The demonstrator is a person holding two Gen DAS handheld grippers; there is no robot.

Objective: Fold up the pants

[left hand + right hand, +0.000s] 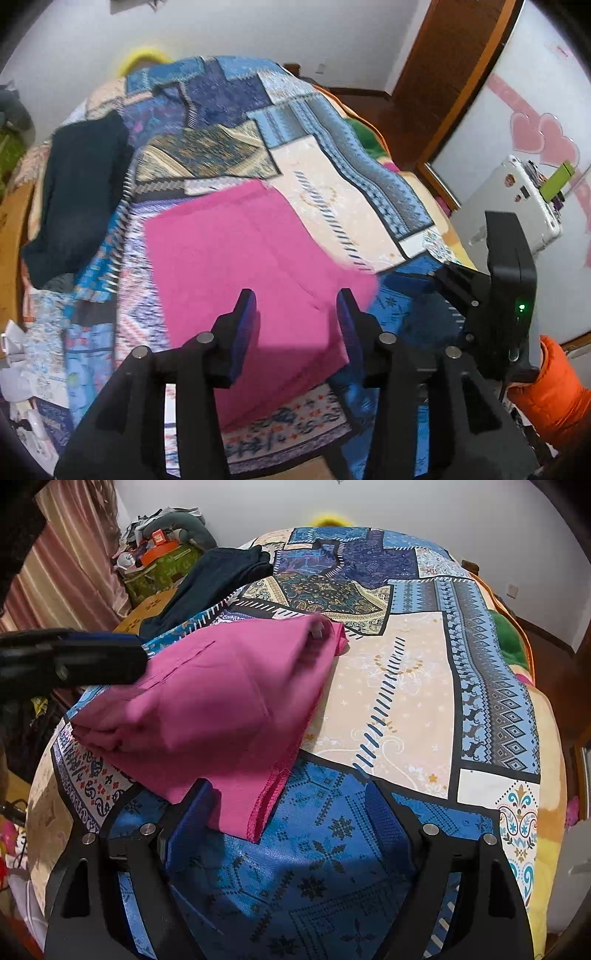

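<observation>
1. Pink, matte fabric is what we are looking at: the pants (207, 701) are lying folded into a rough rectangle of several layers on the patchwork bedspread (399, 686), toward the bed's near edge and its left side as the right wrist view shows it.
2. We are seeing a stitched hem along the nearest corner of the pants, a straight seam line running across the top layer, and a bunched end at the far side, where the picture is blurring.
3. Our left gripper (295, 306) is hanging over the near part of the pants with its fingers apart; we are seeing pink cloth behind the gap, with no pad pressing on it.
4. Our right gripper (291, 808) is standing wide apart above the blue patch at the bed's near edge, with the hemmed corner of the pants reaching in beside its left finger, gripping nothing.
5. A dark garment (77, 192) is lying toward the bed's far left edge, well apart from the pants.
6. An orange sleeve (554, 387) is showing behind the right gripper.
</observation>
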